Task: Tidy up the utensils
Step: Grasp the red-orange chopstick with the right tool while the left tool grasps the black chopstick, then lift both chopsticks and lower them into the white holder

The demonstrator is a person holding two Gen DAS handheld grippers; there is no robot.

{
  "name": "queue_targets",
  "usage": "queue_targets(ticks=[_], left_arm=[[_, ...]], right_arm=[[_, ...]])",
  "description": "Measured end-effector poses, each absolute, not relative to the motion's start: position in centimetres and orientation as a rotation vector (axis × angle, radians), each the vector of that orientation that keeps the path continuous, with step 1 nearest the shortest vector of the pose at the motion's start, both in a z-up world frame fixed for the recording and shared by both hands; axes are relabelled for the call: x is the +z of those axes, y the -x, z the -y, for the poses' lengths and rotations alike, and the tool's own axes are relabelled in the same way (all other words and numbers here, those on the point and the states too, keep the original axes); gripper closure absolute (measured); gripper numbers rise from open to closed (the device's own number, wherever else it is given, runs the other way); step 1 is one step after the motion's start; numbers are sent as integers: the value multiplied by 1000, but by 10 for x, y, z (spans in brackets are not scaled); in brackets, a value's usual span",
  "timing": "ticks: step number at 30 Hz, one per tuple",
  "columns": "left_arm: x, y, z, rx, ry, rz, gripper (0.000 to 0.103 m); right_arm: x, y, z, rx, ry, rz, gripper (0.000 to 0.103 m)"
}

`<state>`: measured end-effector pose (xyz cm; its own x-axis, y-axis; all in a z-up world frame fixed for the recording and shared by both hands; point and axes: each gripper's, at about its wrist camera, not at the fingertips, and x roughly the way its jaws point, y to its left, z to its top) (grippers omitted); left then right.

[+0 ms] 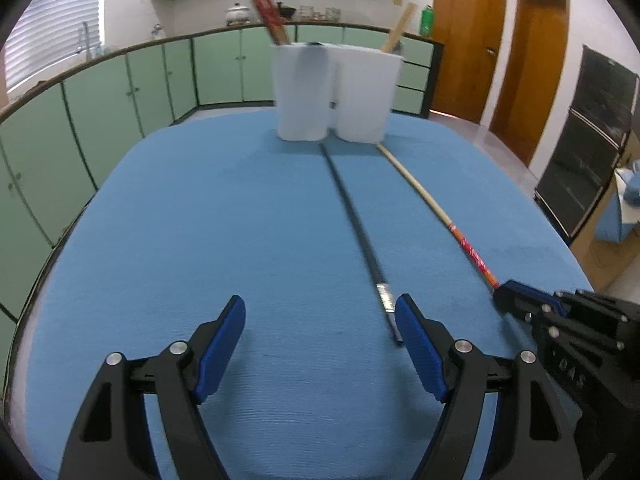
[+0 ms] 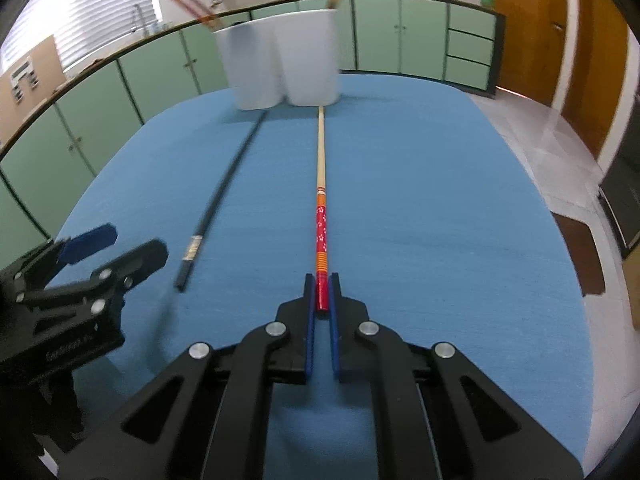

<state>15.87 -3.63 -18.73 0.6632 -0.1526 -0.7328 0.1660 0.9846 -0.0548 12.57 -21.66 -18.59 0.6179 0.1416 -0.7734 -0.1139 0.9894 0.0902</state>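
Right gripper (image 2: 322, 294): we're pinching the red end of the wooden chopstick (image 2: 320, 200), tip at 12 o'clock touching the white holder (image 2: 280, 64).
Left gripper (image 1: 320, 344): we're hovering wide apart, empty; black chopstick (image 1: 356, 220) lying at 1 o'clock.
Next: we're judging lift, tilt, drop into holder.

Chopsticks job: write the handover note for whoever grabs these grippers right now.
Right gripper: shut on the red-ended chopstick, which lies on the blue table, tip toward the holder.
Left gripper: open, holding nothing; the black chopstick lies just past its right finger.
White two-cup holder stands at the far end. Left cup has red chopsticks, right cup a pale one.
Done: those are in the cups.
Left: cup the red-ended chopstick, then pick up and cup the black one.
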Motion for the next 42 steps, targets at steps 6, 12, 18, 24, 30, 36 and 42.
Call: queue_targets(ticks=[6, 12, 18, 24, 30, 36, 42], left_arm=[[-193, -164, 55, -189, -38, -873, 36], [-195, -165, 63, -158, -49, -892, 51], [-195, -165, 68, -119, -39, -886, 77], [-194, -164, 69, -108, -13, -883, 96], [-190, -163, 64, -100, 17, -863, 96], [-179, -153, 60, -102, 16, -805, 96], [-152, -142, 51, -91, 22, -724, 96]], right_arm=[[-187, -129, 238, 112, -66, -892, 98], [-189, -128, 238, 115, -70, -892, 98], [-190, -127, 239, 117, -79, -891, 98], [-190, -127, 239, 117, -80, -890, 97], [-188, -126, 239, 117, -81, -883, 97], [-177, -121, 237, 126, -78, -848, 97], [-148, -113, 233, 132, -40, -772, 97]])
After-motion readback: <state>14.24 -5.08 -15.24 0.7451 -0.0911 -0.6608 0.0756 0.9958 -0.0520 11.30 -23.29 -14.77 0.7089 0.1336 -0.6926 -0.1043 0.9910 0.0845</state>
